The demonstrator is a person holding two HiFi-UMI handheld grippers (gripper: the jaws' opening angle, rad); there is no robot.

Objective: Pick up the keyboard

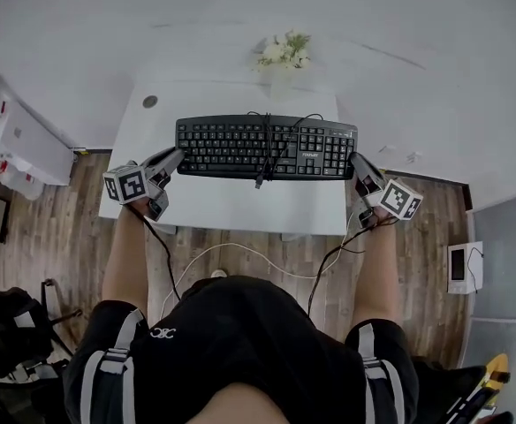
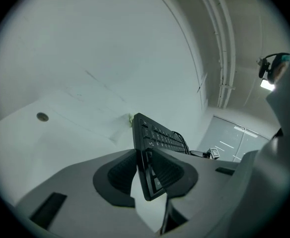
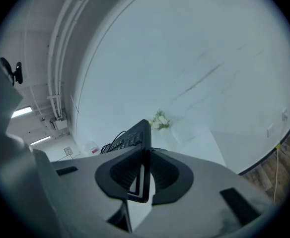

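I hold the black keyboard (image 1: 267, 147) mid-frame, left gripper (image 1: 171, 159) and right gripper (image 1: 357, 168) clamped on its ends — seemingly off the desk (image 1: 231, 206), pickup essentially done.

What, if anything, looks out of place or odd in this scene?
The cable is odd: it lies bundled across the keys in the middle of the keyboard, and its end hangs past the front edge. The left tool and right tool clamp the keyboard's two ends. Nothing else stands out.
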